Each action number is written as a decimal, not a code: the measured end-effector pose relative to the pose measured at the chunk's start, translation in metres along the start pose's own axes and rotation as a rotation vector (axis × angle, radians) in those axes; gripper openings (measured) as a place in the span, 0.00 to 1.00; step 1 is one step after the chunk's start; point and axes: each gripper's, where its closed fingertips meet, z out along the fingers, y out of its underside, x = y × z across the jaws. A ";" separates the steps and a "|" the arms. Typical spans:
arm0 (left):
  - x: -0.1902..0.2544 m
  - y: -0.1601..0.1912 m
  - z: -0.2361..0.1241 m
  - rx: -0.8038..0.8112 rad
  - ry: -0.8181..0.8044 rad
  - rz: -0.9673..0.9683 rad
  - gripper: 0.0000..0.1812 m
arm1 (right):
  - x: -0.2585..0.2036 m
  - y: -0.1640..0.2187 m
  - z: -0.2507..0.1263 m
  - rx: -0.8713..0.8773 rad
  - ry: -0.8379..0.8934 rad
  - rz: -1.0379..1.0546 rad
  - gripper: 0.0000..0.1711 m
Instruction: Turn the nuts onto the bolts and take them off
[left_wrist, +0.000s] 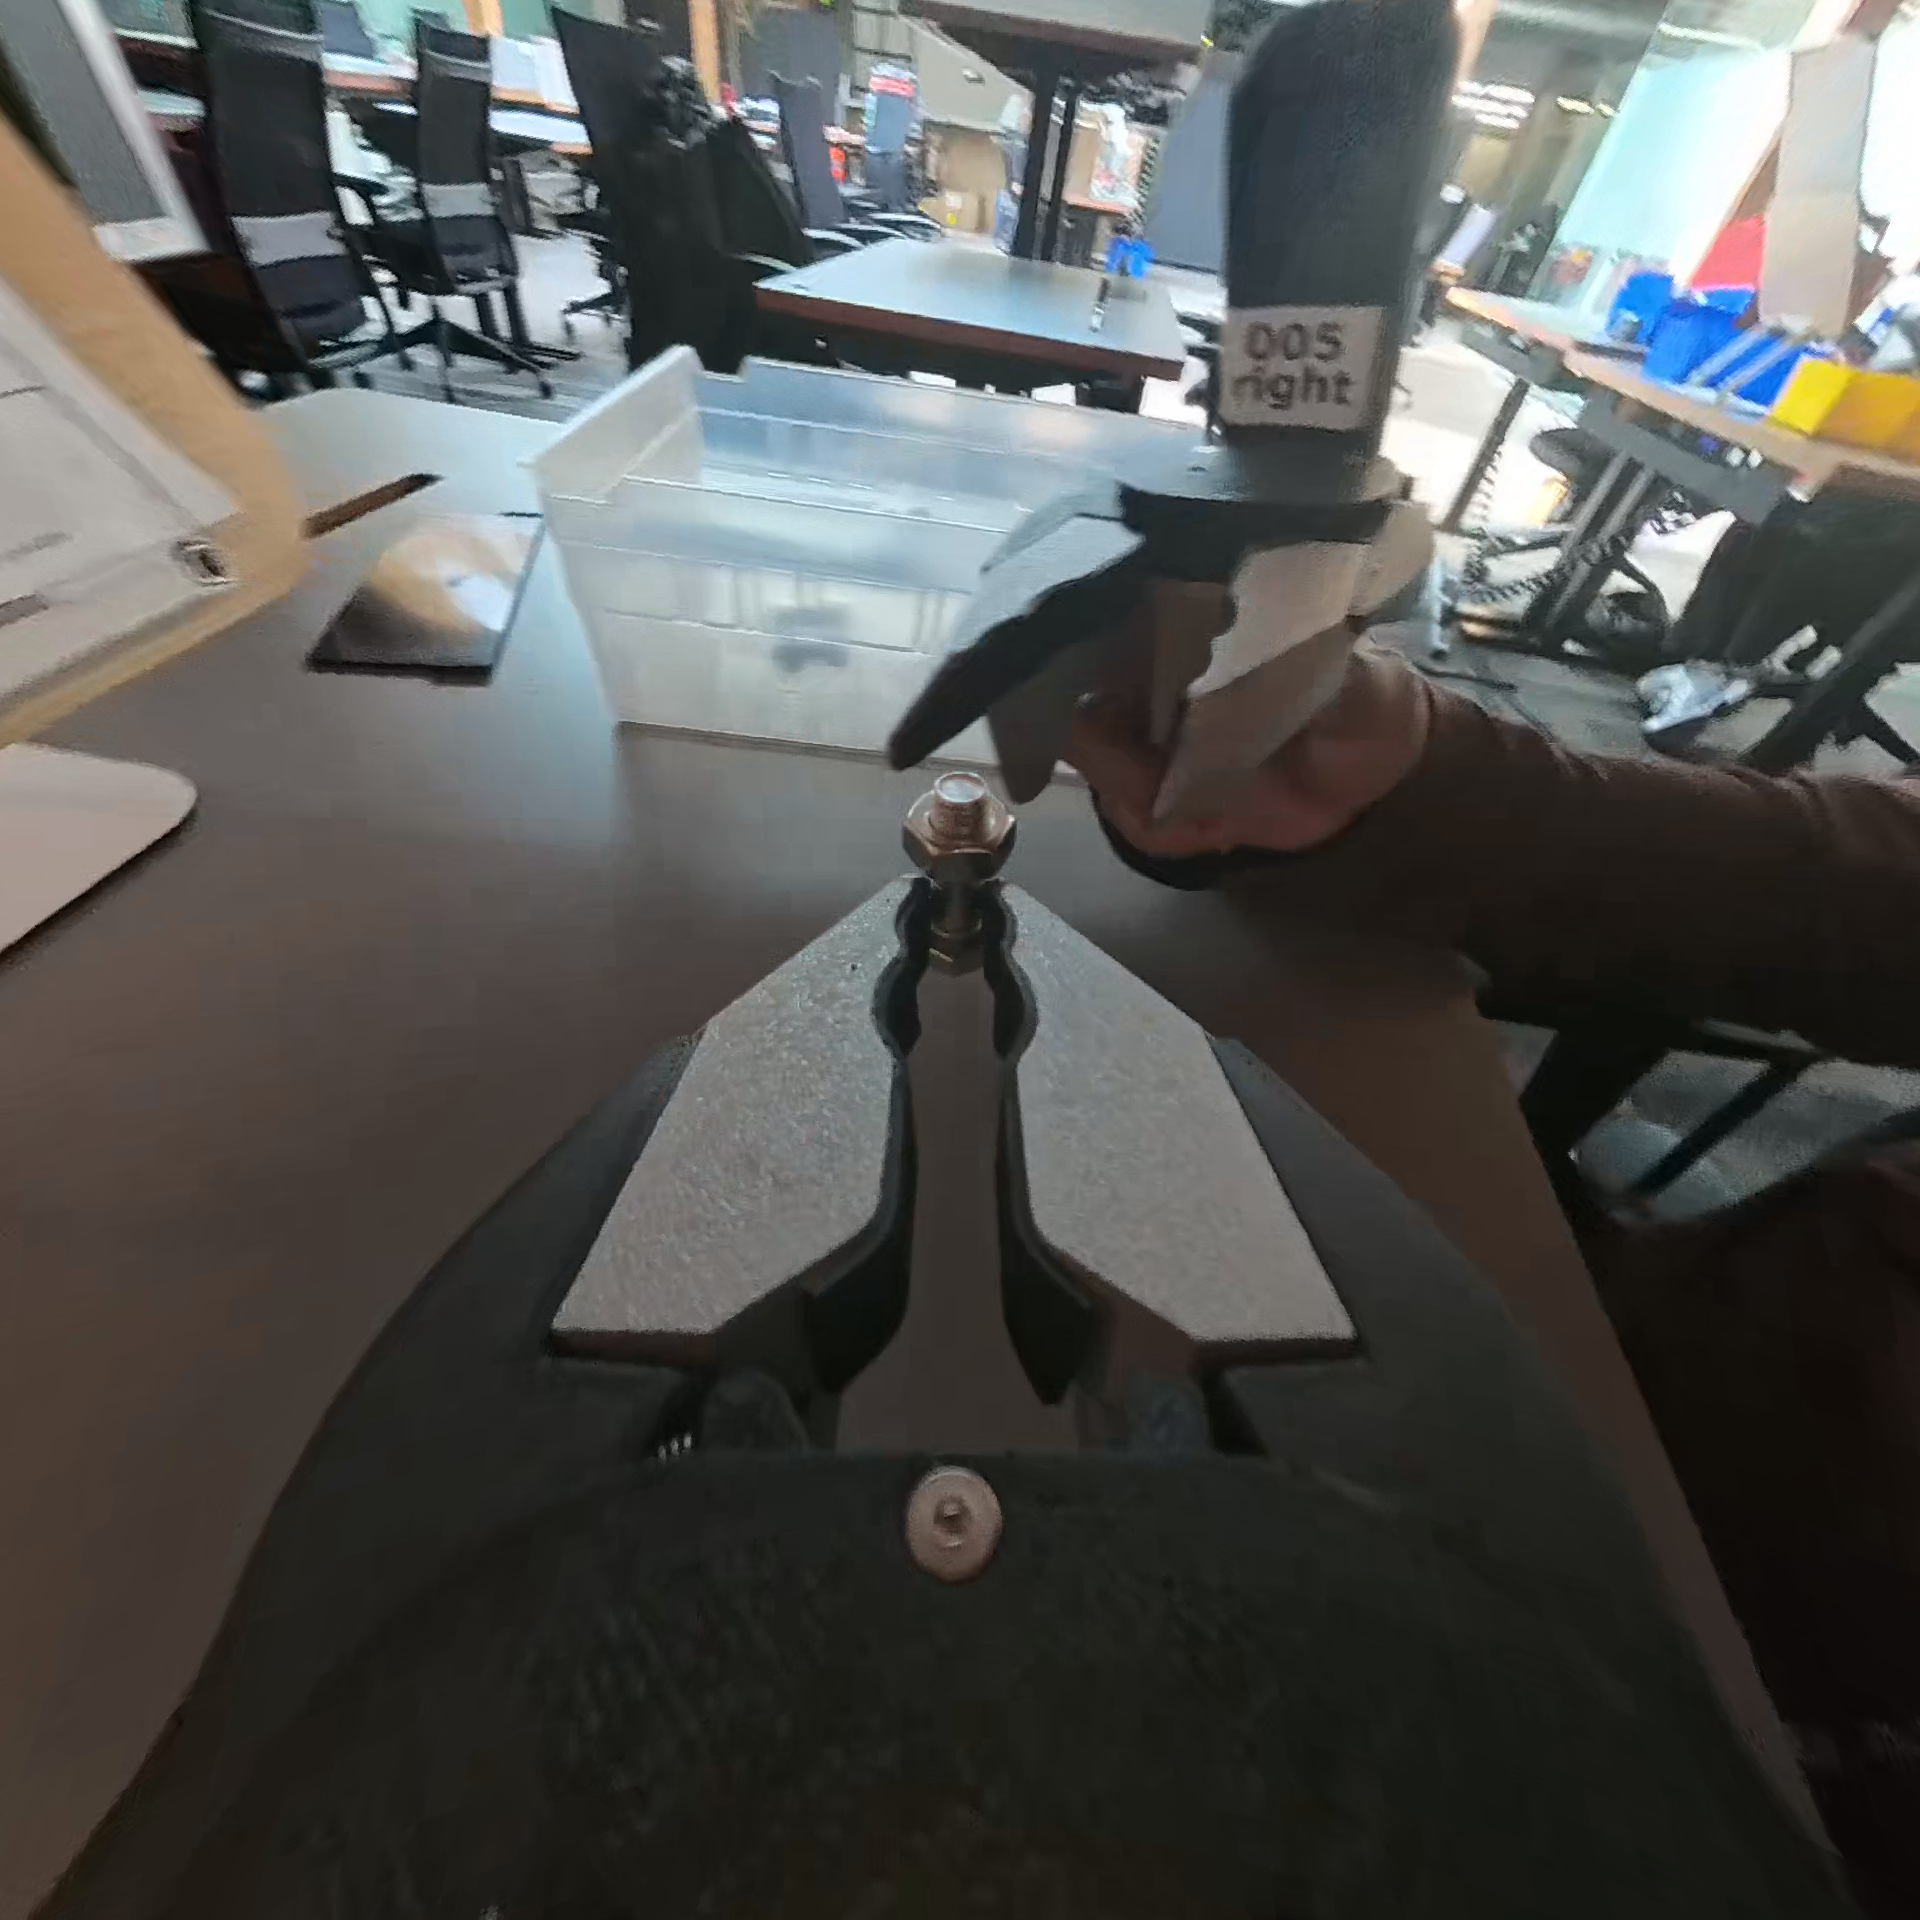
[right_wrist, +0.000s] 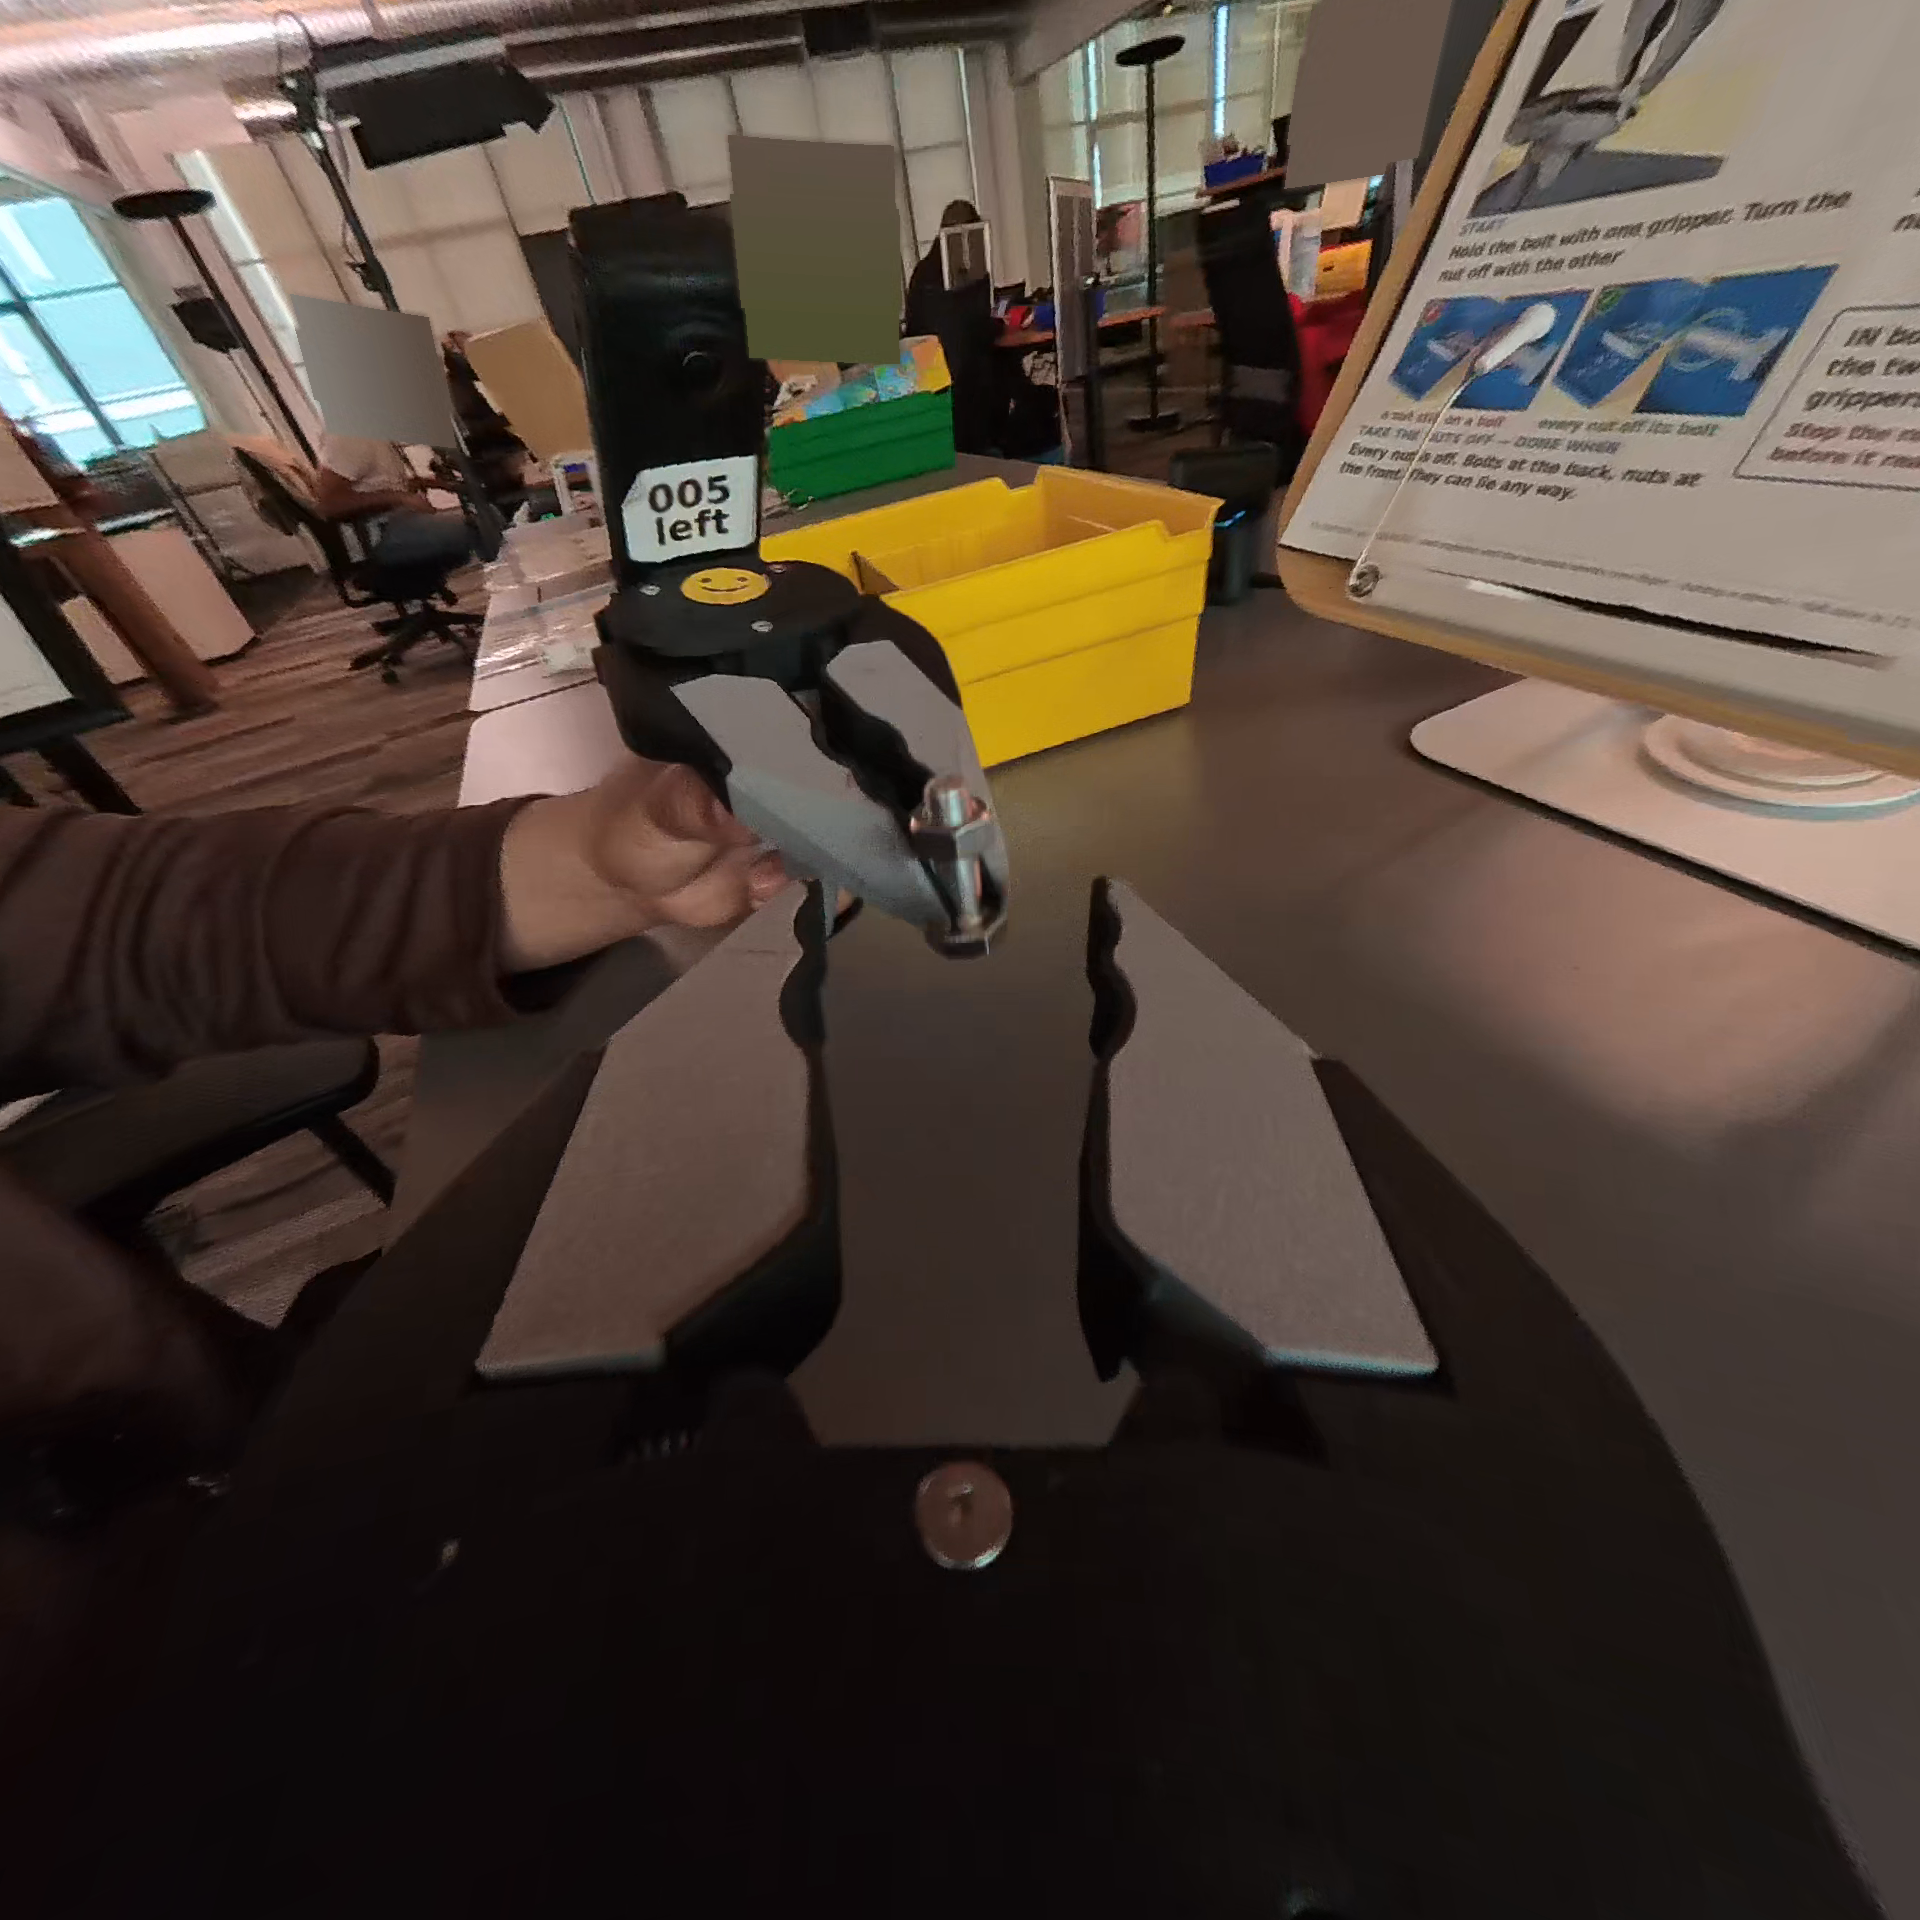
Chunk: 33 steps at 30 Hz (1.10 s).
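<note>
My left gripper (left_wrist: 954, 902) is shut on a silver bolt (left_wrist: 952, 925) and holds it upright above the dark table. A hex nut (left_wrist: 958, 831) sits on the thread near the bolt's top end. The right gripper (left_wrist: 961, 764) hangs just above and right of the bolt, pointing down-left, apart from the nut. In the right wrist view my right gripper (right_wrist: 954, 909) is open and empty. The left gripper (right_wrist: 961, 894) with the bolt (right_wrist: 964, 873) and nut (right_wrist: 943, 826) is right in front of its fingertips.
A clear plastic bin (left_wrist: 790, 561) stands behind the bolt in the left wrist view. A yellow bin (right_wrist: 1023, 613) stands at the back in the right wrist view. An instruction board on a white stand (right_wrist: 1621, 758) is at the right. The dark table (right_wrist: 1351, 935) ends at the left. The tips of both grippers are at nearly the same place.
</note>
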 end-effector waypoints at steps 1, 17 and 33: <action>0.005 0.002 0.004 -0.011 0.019 0.014 0.04 | -0.002 0.001 0.002 -0.005 -0.012 0.010 0.27; 0.002 0.009 0.008 -0.034 0.003 0.034 0.07 | 0.015 -0.013 -0.017 -0.041 0.261 -0.095 0.06; -0.011 0.034 0.013 -0.125 -0.063 -0.005 0.00 | 0.135 0.048 -0.231 -0.685 0.885 0.097 0.06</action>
